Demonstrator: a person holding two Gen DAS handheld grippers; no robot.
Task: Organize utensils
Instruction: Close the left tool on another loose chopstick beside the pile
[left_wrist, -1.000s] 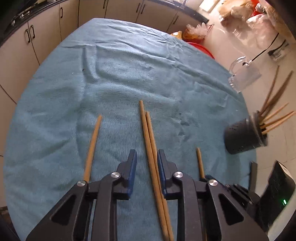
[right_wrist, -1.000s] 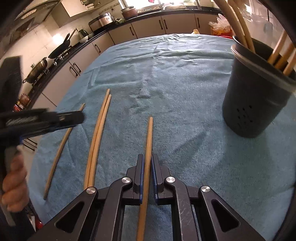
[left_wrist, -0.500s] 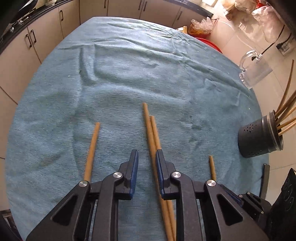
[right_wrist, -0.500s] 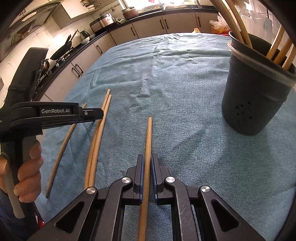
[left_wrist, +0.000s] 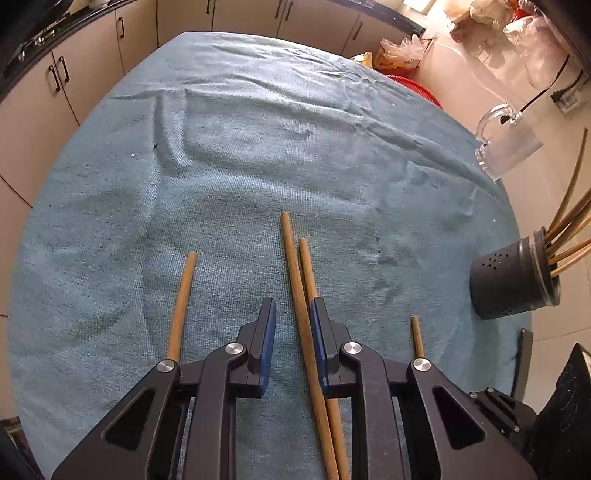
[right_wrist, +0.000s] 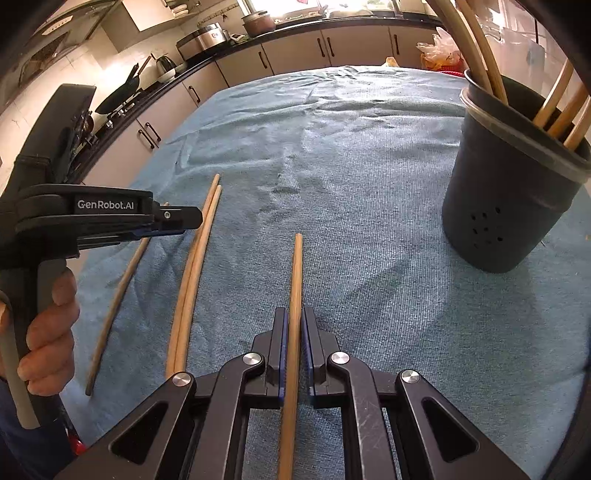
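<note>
Hand (right_wrist: 44, 325) gripping left gripper (right_wrist: 177, 221) shows only right-side.

We see matt wooden chopsticks (left_wrist: 295, 280) on rough blue terry cloth (left_wrist: 240, 166), a matt dark plastic holder (right_wrist: 506, 199), and a clear glass mug (left_wrist: 506, 147).

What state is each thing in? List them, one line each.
right gripper: shut on a single chopstick.
left gripper: open, jaws around the chopstick pair.
far-left chopstick: lying loose on the towel.
utensil holder: upright, chopsticks inside.
glass mug: looks empty.
</note>
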